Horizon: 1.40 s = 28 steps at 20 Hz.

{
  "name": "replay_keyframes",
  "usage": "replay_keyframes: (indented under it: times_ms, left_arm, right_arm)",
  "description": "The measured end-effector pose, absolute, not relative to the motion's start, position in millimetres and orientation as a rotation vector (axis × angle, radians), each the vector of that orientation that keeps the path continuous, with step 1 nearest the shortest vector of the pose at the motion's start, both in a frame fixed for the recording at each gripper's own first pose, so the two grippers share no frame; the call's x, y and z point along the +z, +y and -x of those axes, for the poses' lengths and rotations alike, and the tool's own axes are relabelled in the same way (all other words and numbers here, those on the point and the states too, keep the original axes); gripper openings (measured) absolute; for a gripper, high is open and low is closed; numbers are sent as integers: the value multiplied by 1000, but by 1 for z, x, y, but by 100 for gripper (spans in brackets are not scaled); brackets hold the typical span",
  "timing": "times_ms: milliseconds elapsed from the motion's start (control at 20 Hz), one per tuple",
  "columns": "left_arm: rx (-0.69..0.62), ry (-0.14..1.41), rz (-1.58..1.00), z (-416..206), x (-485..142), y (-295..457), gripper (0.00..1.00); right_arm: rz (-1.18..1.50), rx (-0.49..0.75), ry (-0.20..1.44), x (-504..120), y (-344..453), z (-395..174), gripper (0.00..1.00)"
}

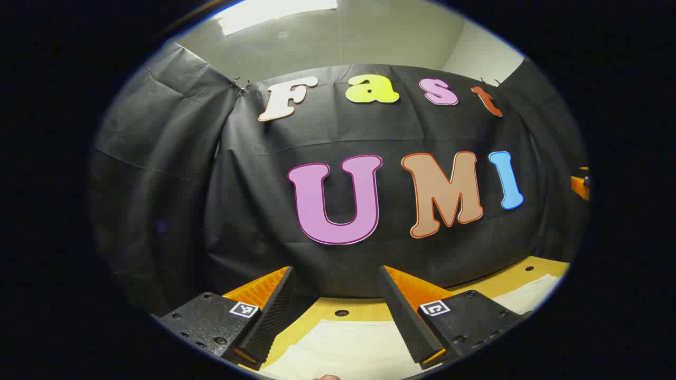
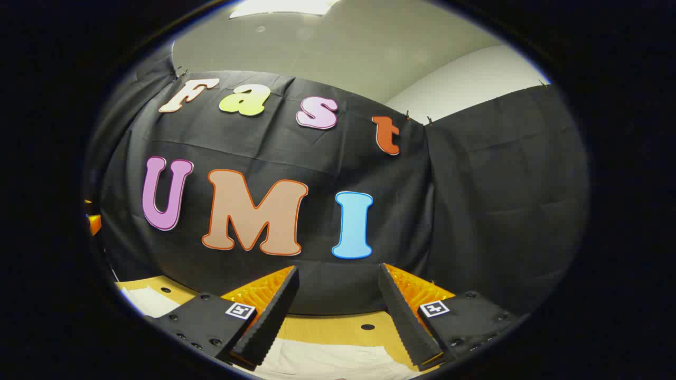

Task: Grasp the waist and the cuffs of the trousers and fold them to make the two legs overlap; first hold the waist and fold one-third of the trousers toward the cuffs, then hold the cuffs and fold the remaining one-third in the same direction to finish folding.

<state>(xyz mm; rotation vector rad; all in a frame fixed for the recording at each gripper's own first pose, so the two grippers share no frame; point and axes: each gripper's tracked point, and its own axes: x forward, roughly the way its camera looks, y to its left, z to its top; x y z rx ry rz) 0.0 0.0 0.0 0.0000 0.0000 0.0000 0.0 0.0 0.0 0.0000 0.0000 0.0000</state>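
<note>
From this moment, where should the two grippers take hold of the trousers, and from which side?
Probably at the near edge of the trousers, one gripper per end, coming down from above: the pale cloth lies flat on the table beneath both open grippers. Which end is the waist can't be told.

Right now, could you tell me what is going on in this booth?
A person is holding a gripper in each hand above a wooden table, where pale trousers lie. The left gripper and the right gripper both hover open, with nothing between their fingers, pointing toward the booth's black cloth wall. Neither gripper is touching the trousers, so no grasp has been made yet.
</note>
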Motion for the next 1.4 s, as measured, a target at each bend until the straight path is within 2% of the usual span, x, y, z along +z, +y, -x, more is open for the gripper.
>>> replay_keyframes:
  times_ms: [800,1100,1400]
  left_arm:
    - [8,13,-30,9,-13,21,95]
    - [-83,35,-181,8,-34,21,95]
    - [-190,126,-328,23,-75,25,96]
  right_arm:
    - [5,25,14,-4,18,7,97]
    - [0,19,24,-11,22,10,97]
    - [-1,12,43,-19,25,12,97]
